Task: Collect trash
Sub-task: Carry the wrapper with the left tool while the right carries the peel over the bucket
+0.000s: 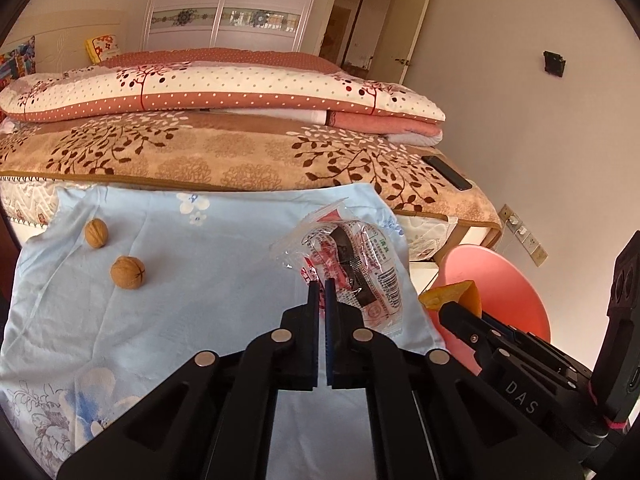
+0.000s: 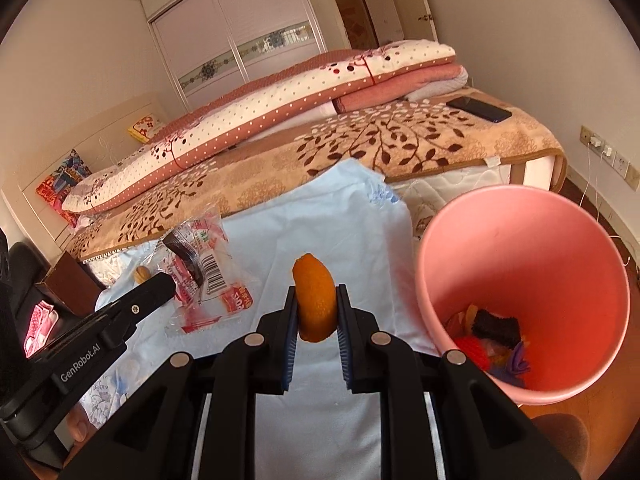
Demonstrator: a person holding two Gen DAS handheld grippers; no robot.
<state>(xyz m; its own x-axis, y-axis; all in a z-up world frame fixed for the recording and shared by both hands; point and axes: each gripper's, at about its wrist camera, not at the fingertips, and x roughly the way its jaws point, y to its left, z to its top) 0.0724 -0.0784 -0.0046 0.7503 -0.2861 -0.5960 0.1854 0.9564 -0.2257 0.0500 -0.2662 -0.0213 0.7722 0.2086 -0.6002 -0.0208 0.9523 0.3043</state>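
The left gripper [image 1: 322,283] was clamped shut on a clear, red-printed plastic wrapper [image 1: 352,268], which stuck out ahead of its jaws above a pale blue floral cloth [image 1: 192,280]. The right gripper [image 2: 316,292] pinched a piece of orange peel [image 2: 315,300] upright between its pads. A pink trash bin [image 2: 520,240], holding scraps, stood just right of those jaws. Two walnuts [image 1: 127,272] lay left of the left jaws.

Both wrist cams close, sharing blue cloth [image 1: 180,280].

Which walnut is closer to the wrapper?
The lower walnut. It lies nearer the wrapper than the other walnut, which sits farther up and left.
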